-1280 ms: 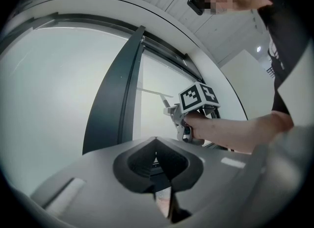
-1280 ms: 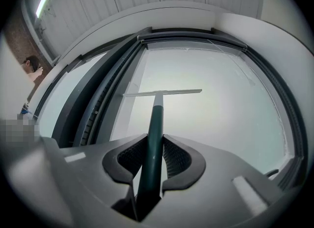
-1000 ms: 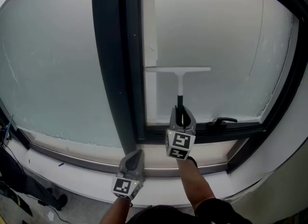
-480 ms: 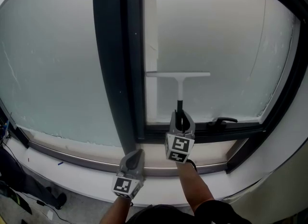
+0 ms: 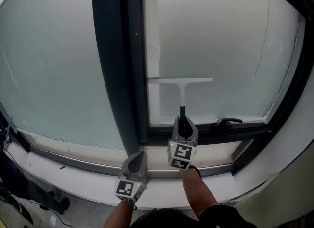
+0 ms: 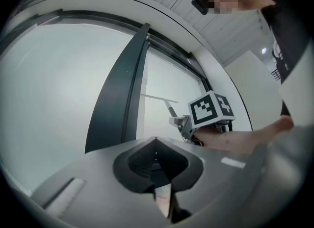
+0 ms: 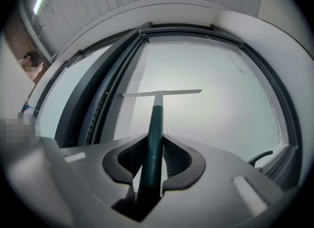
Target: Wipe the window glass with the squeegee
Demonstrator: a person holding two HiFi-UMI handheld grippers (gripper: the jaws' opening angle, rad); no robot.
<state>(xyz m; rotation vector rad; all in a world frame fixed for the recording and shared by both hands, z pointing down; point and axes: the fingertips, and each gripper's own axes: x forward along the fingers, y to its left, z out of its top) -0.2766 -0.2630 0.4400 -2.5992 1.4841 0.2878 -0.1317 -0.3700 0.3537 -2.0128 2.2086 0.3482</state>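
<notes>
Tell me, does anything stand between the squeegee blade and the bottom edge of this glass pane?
Nothing visible does. The glass below the squeegee blade looks clear; only the squeegee handle, held in the right claw, crosses it. The window handle sits on the bottom frame, right of the claw and apart from it.

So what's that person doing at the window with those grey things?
A person is wiping a window. The right tool is shut on the dark green handle of a squeegee. Its pale blade lies level across the window glass of the right pane, low down, a little above the black window handle. The left tool is shut on nothing and hangs low by the sill, doing no work.
</notes>
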